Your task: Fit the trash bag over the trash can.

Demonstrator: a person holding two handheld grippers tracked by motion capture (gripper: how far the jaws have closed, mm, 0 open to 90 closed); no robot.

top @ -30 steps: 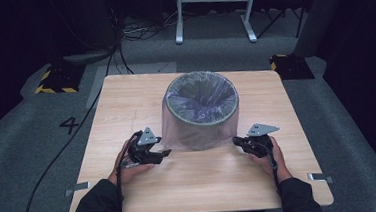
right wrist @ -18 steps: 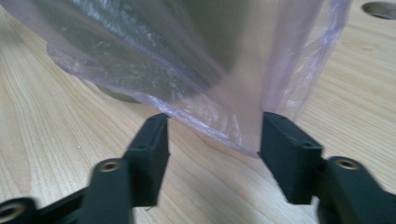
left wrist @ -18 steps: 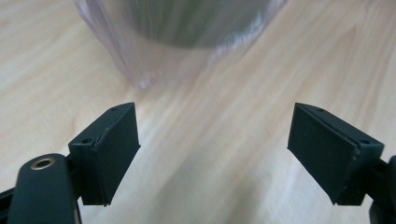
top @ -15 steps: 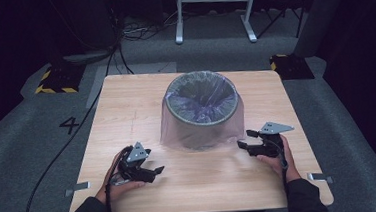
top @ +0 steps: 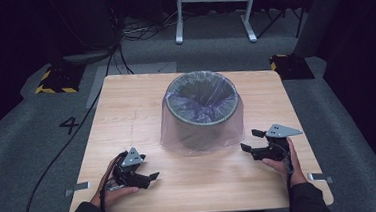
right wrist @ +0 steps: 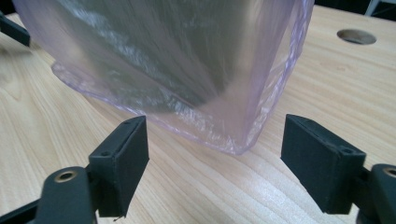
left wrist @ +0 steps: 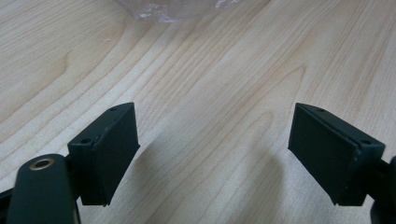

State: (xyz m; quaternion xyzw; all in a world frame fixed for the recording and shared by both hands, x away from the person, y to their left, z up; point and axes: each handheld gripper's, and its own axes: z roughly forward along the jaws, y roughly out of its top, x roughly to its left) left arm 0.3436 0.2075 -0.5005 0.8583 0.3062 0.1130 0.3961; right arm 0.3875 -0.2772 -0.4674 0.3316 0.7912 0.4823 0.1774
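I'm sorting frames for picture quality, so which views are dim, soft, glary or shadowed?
High view: the room is dark, the wooden table lit, the bin and both grippers soft. Left gripper view: sharp wood grain, soft shadows beneath the open left gripper, the plastic bag cropped at the top edge. Right gripper view: streaky glare on the bag beyond the right gripper.

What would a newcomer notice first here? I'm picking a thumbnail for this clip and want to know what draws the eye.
The eye lands on the grey bin at the middle of the wooden table, with a clear, faintly purple bag lining it and draped down its outside to the tabletop. Next come the two hand-held grippers at the near edge, the left gripper and the right gripper, both with jaws open and apart from the bin.
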